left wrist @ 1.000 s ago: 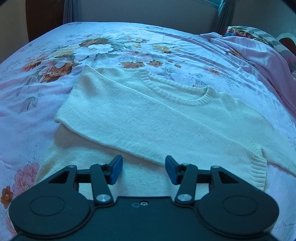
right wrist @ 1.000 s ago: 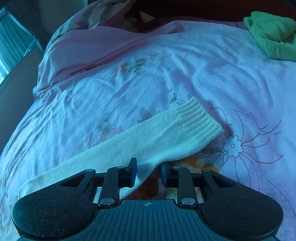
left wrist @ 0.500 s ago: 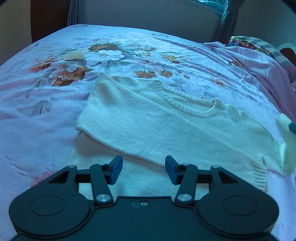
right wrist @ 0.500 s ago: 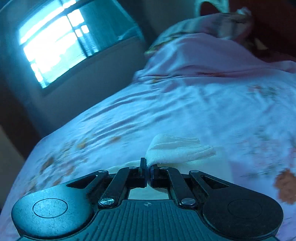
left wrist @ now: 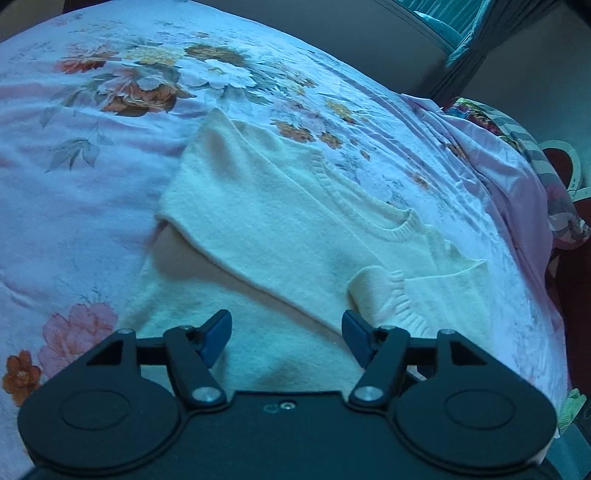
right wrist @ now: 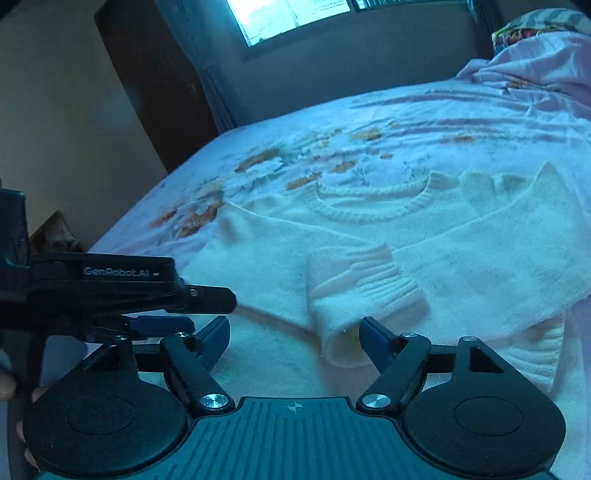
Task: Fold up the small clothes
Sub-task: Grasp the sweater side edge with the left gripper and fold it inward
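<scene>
Floral bedspread (right wrist: pixel 461 110), bright window (right wrist: pixel 295 16) w/ curtain (left wrist: pixel 469 48), dark door (right wrist: pixel 159 92), dim bluish light.

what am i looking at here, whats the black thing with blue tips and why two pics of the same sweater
The black tools are hand-held grippers, one in each of a person's hands; no robot arm. Each carries a camera looking along its fingers, so you see one scene twice. The left gripper appears at the bottom of its own picture, the right gripper in the other, with the left one entering sideways. A cream sweater lies on a floral bedsheet, both sleeves folded across it. The cuff sits by the right gripper. Both grippers' jaws are opening and nothing is held.
</scene>
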The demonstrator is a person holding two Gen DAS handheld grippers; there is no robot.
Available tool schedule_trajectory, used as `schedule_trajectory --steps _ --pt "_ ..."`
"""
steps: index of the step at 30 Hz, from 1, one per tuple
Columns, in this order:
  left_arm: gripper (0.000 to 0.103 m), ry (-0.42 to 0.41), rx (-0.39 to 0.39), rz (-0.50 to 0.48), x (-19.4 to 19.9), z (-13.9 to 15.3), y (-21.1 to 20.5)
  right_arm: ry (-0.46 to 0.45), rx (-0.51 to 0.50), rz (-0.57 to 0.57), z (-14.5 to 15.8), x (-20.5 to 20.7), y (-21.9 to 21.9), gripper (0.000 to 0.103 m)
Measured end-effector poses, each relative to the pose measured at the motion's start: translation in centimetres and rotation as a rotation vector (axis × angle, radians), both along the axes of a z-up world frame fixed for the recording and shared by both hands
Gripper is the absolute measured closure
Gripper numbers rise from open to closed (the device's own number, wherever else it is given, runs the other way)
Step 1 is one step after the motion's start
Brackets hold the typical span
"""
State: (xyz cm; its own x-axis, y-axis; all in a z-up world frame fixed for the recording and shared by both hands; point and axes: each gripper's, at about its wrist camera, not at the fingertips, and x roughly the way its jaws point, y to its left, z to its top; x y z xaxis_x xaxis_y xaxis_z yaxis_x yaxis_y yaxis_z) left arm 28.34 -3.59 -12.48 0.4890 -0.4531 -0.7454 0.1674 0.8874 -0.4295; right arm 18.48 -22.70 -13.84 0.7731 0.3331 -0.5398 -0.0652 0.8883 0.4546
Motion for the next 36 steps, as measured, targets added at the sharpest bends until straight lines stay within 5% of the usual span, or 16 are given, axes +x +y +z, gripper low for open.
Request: schedule_trajectory --steps 3,8,12,16,25,29,34,36 --pt "0.038 0.005 0.017 0.008 0.3 0.0 -1.0 0.0 0.005 -0.052 0.3 0.5 -1.5 0.026" --pt "0.039 -0.006 0.039 0.09 0.7 0.7 1.1 0.122 0.184 -0.12 -1.3 3.8 -3.4 0.026" --pt "0.039 -0.016 0.066 0.146 1.6 1.4 3.9 0.063 0.269 0.017 -0.1 4.8 -0.7 0.026" --pt "0.039 0.021 0.037 0.147 2.0 1.1 5.1 0.038 0.222 0.18 0.4 3.3 3.2 0.026" --pt "0.04 0.09 -0.008 0.008 0.3 -1.5 1.2 0.029 0.143 -0.033 0.2 -1.6 -1.0 0.026" --pt "0.067 0.127 -0.081 -0.005 -0.2 -2.0 0.6 0.028 0.178 -0.105 0.2 -3.0 -3.0 0.026" --pt "0.075 0.149 -0.163 0.032 -0.7 -3.2 0.6 0.039 0.218 -0.149 -0.3 -3.9 -4.4 0.026" --pt "0.094 0.143 -0.184 0.071 -0.4 -3.7 0.6 0.033 0.212 -0.157 -0.3 -4.1 -4.6 0.026"
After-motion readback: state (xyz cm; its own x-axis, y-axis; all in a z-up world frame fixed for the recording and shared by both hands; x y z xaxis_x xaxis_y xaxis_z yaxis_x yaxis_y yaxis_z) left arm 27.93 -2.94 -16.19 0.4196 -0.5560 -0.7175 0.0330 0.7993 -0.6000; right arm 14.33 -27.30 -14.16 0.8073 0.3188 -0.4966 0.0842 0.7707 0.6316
